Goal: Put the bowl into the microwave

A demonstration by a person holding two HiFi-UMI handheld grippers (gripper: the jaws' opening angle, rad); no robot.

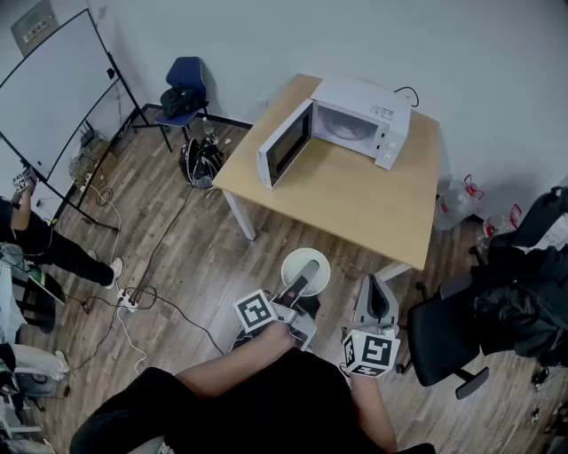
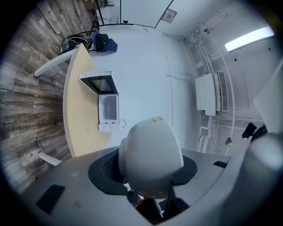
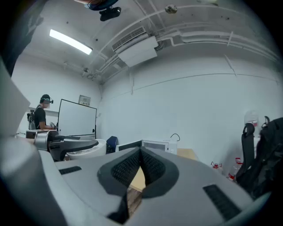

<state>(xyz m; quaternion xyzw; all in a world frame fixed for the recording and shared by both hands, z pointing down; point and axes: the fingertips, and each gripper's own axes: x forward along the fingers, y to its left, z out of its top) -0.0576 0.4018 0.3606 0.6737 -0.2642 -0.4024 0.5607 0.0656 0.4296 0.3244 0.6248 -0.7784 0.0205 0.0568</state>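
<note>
- No text readable in any view.
- Wall sign (image 1: 34,27), head view, top left: grey plate with lines of print, too small to read.
- Same sign beside the whiteboard (image 3: 77,117) in the right gripper view: just a pale square, no letters made out.
- Bowl (image 2: 150,163): yellowish sticker (image 2: 154,120) on its outside, print too small.
- Microwave (image 1: 359,120): small dark marks on the control panel (image 1: 387,133), unreadable; no brand made out.
- Left cube (image 1: 256,312), right cube (image 1: 371,351): black-and-white square markers, patterns only, no letters or numbers.
</note>
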